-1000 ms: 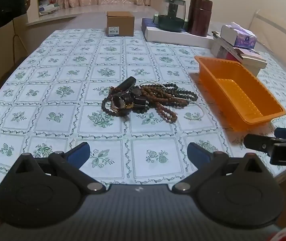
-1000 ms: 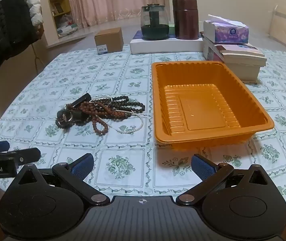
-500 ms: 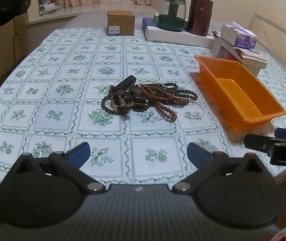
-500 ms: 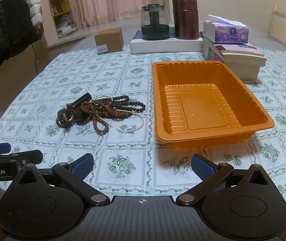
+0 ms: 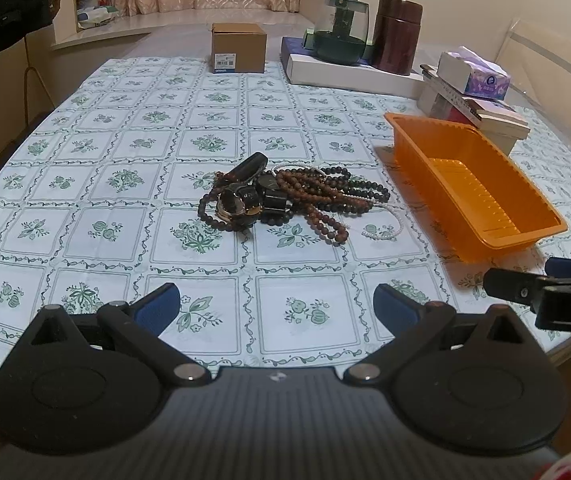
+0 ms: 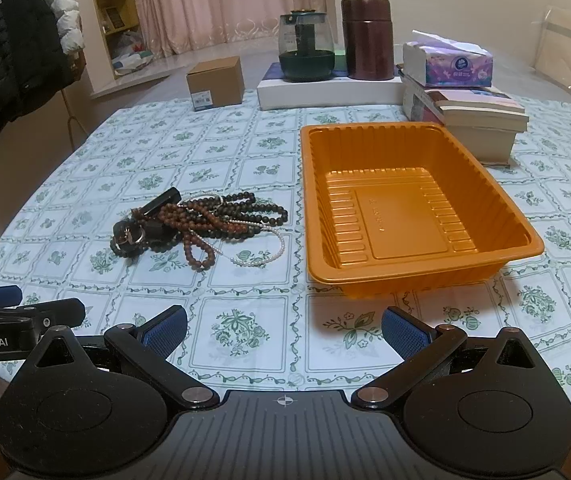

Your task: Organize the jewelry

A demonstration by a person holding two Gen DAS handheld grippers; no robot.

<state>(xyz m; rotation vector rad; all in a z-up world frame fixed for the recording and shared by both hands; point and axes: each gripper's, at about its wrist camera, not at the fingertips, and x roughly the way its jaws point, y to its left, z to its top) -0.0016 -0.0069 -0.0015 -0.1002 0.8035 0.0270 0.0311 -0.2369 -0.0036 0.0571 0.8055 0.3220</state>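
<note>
A tangled pile of jewelry [image 5: 285,204] [image 6: 201,222] lies mid-table: brown and dark bead strands, a thin pearl string [image 6: 263,254], a watch [image 5: 235,204] and a black strap. To its right stands an empty orange tray [image 5: 481,196] [image 6: 421,268]. My left gripper [image 5: 275,306] hovers open over the table's near edge, short of the pile. My right gripper [image 6: 283,330] is open too, held before the tray's near left corner. Each gripper shows at the edge of the other's view. Nothing is held.
At the back of the floral tablecloth [image 5: 125,216] stand a cardboard box [image 5: 239,48], a white flat box with a glass teapot [image 6: 305,50] and a brown canister [image 6: 367,38], a tissue pack [image 6: 451,60] and stacked books [image 6: 481,120]. Coats [image 6: 1,44] hang at left.
The left gripper has crept slightly forward, so the jewelry pile sits a little nearer in its view. The right gripper has hardly moved. Both stay open.
</note>
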